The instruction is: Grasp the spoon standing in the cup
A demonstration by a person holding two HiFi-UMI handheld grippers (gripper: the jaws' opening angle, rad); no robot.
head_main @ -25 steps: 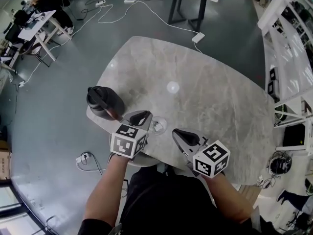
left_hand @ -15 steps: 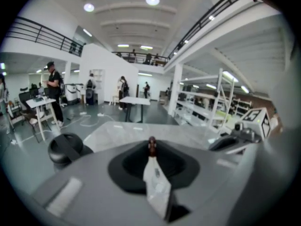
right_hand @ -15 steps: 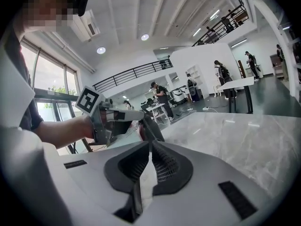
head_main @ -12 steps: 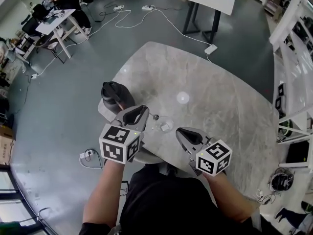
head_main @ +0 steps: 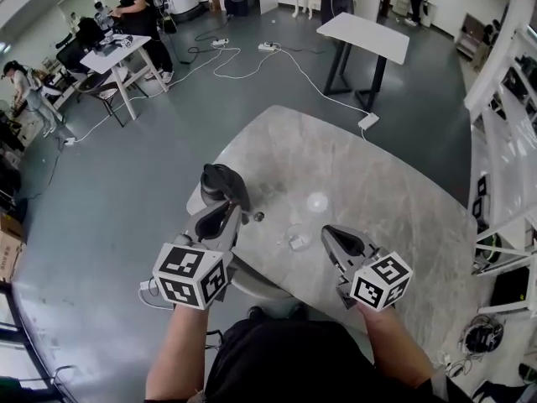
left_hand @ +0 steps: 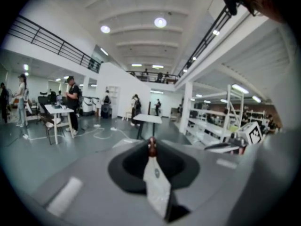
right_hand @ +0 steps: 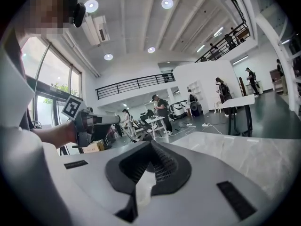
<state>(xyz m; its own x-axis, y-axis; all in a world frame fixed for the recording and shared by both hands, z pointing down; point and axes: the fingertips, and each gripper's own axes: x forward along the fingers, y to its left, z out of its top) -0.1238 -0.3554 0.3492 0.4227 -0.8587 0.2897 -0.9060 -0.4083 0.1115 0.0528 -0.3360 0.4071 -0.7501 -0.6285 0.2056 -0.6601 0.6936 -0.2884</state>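
Left gripper view: the left gripper [left_hand: 151,157] has its jaws clamped on the spoon [left_hand: 151,146], which points straight ahead, clear and left of the cup [head_main: 297,238]; the right gripper [head_main: 334,235], jaws together, sits right of the cup.

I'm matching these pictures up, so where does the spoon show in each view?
Head view: spoon left of centre, at the left hand-held gripper's tip.
Left gripper view: spoon at centre, clamped between the jaws.
Right gripper view: too small to tell.
Shared landmark: the white table.
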